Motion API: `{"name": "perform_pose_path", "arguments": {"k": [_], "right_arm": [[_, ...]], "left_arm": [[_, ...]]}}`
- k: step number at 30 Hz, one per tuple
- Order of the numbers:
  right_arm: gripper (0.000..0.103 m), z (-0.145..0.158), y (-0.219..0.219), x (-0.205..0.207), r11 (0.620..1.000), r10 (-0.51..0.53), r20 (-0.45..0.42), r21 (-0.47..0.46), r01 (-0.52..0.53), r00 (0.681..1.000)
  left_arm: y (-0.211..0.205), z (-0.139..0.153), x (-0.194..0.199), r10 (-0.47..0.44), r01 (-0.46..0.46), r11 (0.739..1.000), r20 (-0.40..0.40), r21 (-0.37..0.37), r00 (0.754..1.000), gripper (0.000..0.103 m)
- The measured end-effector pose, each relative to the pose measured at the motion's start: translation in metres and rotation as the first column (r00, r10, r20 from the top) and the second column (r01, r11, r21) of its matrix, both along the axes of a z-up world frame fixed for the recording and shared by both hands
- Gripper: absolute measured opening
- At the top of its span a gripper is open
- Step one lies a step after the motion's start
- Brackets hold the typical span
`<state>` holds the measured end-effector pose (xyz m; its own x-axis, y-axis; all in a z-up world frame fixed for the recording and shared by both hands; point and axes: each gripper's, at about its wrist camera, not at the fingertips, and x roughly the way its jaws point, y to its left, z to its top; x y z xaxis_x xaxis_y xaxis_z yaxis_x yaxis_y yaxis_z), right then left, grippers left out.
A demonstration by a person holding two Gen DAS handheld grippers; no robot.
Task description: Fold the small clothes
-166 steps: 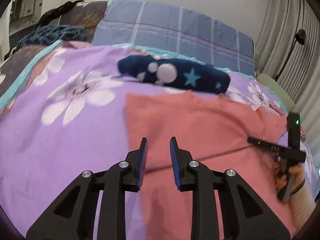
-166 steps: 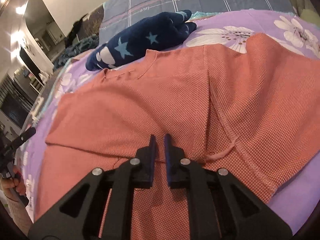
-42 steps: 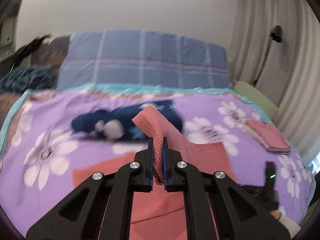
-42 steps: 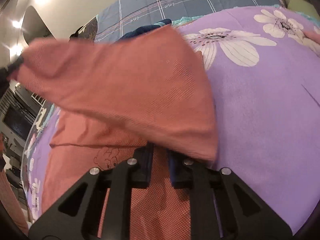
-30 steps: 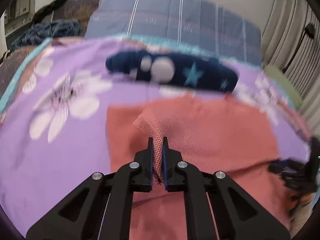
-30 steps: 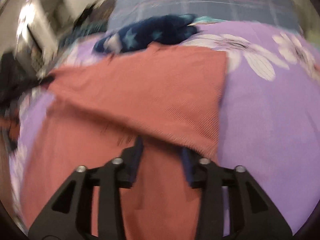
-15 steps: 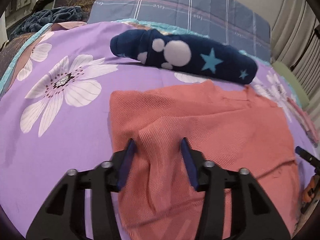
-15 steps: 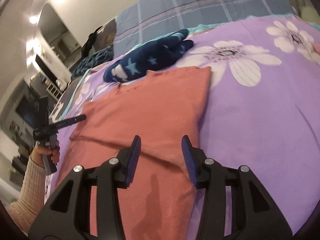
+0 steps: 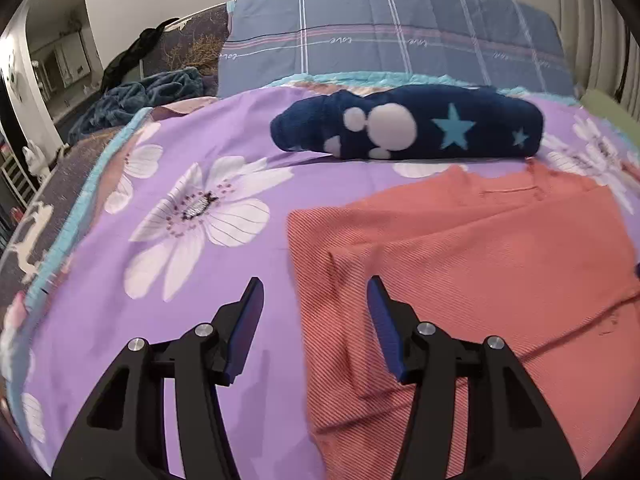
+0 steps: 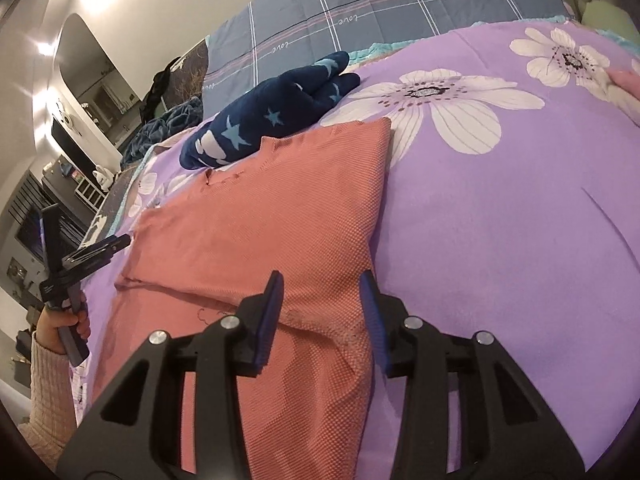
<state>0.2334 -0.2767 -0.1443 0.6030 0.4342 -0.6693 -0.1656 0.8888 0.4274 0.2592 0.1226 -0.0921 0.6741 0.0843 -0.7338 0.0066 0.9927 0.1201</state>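
Your left gripper [image 9: 315,294] is hovering over the near left edge of the salmon-red shirt [image 9: 472,264], and its fingers [image 9: 251,316] are spreading apart right now. Nothing is pinched between them: one finger is hanging over the purple flowered bedspread [image 9: 192,208], the other over the shirt, with the shirt's left edge showing in the gap below.

Your right gripper [image 10: 322,300] is pointing down at the shirt [image 10: 280,208] near its right edge. Its fingers [image 10: 270,312] are parted and drawing in slightly. The cloth is lying flat beneath the gap, not gripped. Whether the tips are touching the fabric is not clear.

The shirt is lying on the bed, folded over on itself: an upper layer is covering the far part, and its lower edge is running across the shirt just ahead of your right fingers. The neckline is facing the far side, just beside a dark blue plush cushion [image 9: 404,126] with white spots and pale blue stars.

Behind the cushion, a blue-grey checked pillow [image 9: 384,32] is standing at the head of the bed. In the right wrist view, your left hand [image 10: 60,324] is gripping the handle of its gripper at the left side of the bed.
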Motion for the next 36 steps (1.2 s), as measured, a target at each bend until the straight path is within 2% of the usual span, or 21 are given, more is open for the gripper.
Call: {"name": "perform_pose_path", "arguments": {"k": [2,3,4,6,10,14,16,18,19,22,26,29,30,31,32,33,34,35,36], "right_arm": [[0.040,0.000,0.002,0.000,1.000,0.000,0.004,-0.014,0.000,1.000],[0.040,0.000,0.003,0.000,1.000,0.002,0.005,-0.023,-0.002,1.000],[0.040,-0.001,0.005,0.000,0.999,0.005,0.005,-0.038,-0.004,1.000],[0.043,-0.003,0.008,0.001,0.998,0.013,0.007,-0.068,-0.013,1.000],[0.050,-0.005,0.013,0.001,0.995,0.033,0.017,-0.090,-0.031,0.999],[0.050,-0.006,0.011,0.002,0.996,0.034,0.015,-0.077,-0.033,0.999],[0.050,-0.006,0.010,0.002,0.997,0.032,0.012,-0.063,-0.031,0.999],[0.050,-0.006,0.009,0.002,0.998,0.030,0.010,-0.055,-0.029,0.999],[0.050,-0.005,0.008,0.002,0.998,0.029,0.010,-0.048,-0.029,1.000],[0.050,0.001,-0.001,0.007,1.000,-0.004,-0.001,-0.021,0.004,1.000],[0.050,0.011,-0.018,0.037,0.998,-0.064,-0.026,0.017,0.065,0.998],[0.050,0.009,-0.021,0.083,0.997,-0.047,-0.098,0.048,0.052,0.994],[0.051,0.006,-0.020,0.095,0.997,-0.045,-0.113,0.051,0.051,0.993],[0.051,0.004,-0.016,0.109,0.998,-0.023,-0.123,0.049,0.029,0.992],[0.051,0.003,-0.011,0.119,0.999,-0.012,-0.118,0.043,0.017,0.993],[0.041,0.003,-0.009,0.123,0.999,-0.011,-0.112,0.041,0.015,0.994],[0.028,0.002,-0.004,0.128,0.999,-0.007,-0.106,0.041,0.012,0.994],[0.008,0.002,0.000,0.131,0.999,0.006,-0.115,0.048,0.000,0.993],[0.008,0.003,0.002,0.132,0.999,0.008,-0.117,0.054,-0.001,0.993]], "left_arm": [[-0.004,-0.012,-0.001,-0.003,0.003,1.000,-0.029,0.005,1.000,0.060],[-0.007,-0.025,0.003,0.004,-0.002,1.000,-0.078,0.030,0.997,0.061],[-0.008,-0.037,0.003,0.010,-0.006,0.999,-0.101,0.044,0.995,0.066],[-0.004,-0.039,-0.002,0.037,-0.034,0.998,-0.060,0.058,0.997,0.077],[0.003,-0.029,-0.006,0.069,-0.067,0.997,-0.068,0.024,0.995,0.077],[-0.008,-0.009,-0.016,0.029,-0.029,1.000,0.003,0.002,1.000,0.077],[-0.015,-0.017,-0.013,0.022,-0.021,0.999,-0.009,0.044,1.000,0.077],[-0.015,-0.038,-0.004,0.037,-0.031,0.996,-0.064,0.087,0.997,0.080],[-0.010,-0.043,-0.004,0.041,-0.038,0.998,-0.063,0.048,0.997,0.080],[0.007,-0.026,-0.008,0.026,-0.030,0.997,-0.055,-0.073,0.998,0.080],[0.035,-0.012,0.006,-0.008,0.005,0.986,-0.018,-0.164,1.000,0.080],[0.060,-0.025,0.036,0.004,-0.024,0.951,-0.065,-0.307,0.998,0.080],[0.069,-0.033,0.049,-0.004,-0.032,0.919,-0.089,-0.392,0.996,0.080],[0.072,-0.037,0.055,-0.015,-0.030,0.895,-0.098,-0.444,0.995,0.079],[0.076,-0.041,0.060,-0.013,-0.033,0.875,-0.092,-0.482,0.996,0.073],[0.078,-0.042,0.066,-0.022,-0.016,0.860,-0.067,-0.511,0.998,0.053],[0.078,-0.042,0.070,-0.059,0.016,0.834,-0.060,-0.551,0.996,0.013],[0.077,-0.044,0.074,-0.094,0.040,0.800,-0.059,-0.599,0.994,0.004],[0.075,-0.041,0.076,-0.091,0.042,0.794,-0.051,-0.606,0.995,0.005]]}}
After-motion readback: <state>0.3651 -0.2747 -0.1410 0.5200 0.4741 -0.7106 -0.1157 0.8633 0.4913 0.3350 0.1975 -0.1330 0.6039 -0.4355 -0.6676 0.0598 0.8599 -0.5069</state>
